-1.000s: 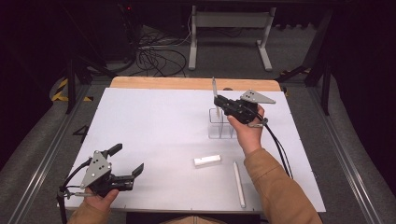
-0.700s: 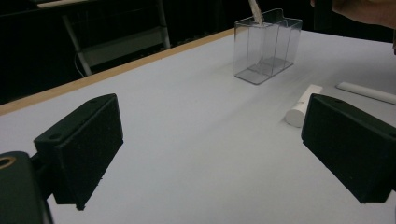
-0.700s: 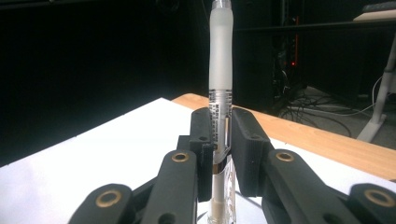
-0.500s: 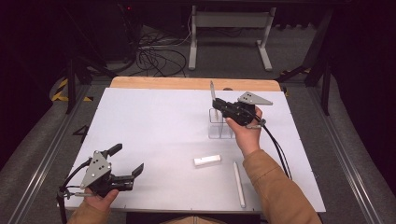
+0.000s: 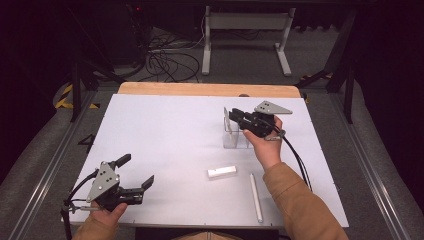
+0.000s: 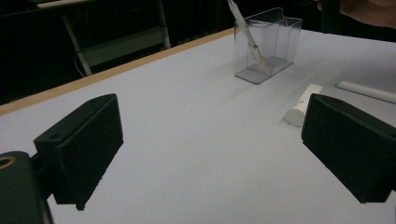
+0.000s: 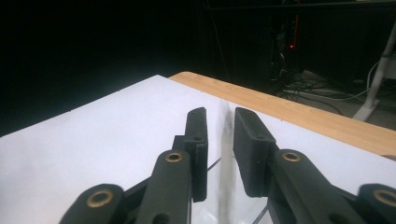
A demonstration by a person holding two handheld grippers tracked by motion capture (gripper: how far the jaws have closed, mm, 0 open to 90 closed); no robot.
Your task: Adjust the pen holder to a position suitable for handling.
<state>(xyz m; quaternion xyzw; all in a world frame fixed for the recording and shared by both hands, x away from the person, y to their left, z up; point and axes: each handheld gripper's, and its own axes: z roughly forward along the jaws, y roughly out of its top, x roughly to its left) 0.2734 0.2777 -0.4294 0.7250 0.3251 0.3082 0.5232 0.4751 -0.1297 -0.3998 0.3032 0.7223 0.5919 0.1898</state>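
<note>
The left gripper [image 6: 212, 154] has its 2 black jaws wide apart above the white table [image 6: 187, 135]. Beyond stands a clear box [image 6: 275, 51] holding a tilted pen [image 6: 247, 37]; a short white cylinder [image 6: 302, 105] lies nearer.

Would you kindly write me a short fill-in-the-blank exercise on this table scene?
1. The stick between the right gripper's jaws stands in a clear ___.
2. The left gripper's jaws are ___.
3. The short white cylinder lies on the ___.
4. The long rod lies nearest the person's ___ arm.

Missing words: box; open; table; right
</note>
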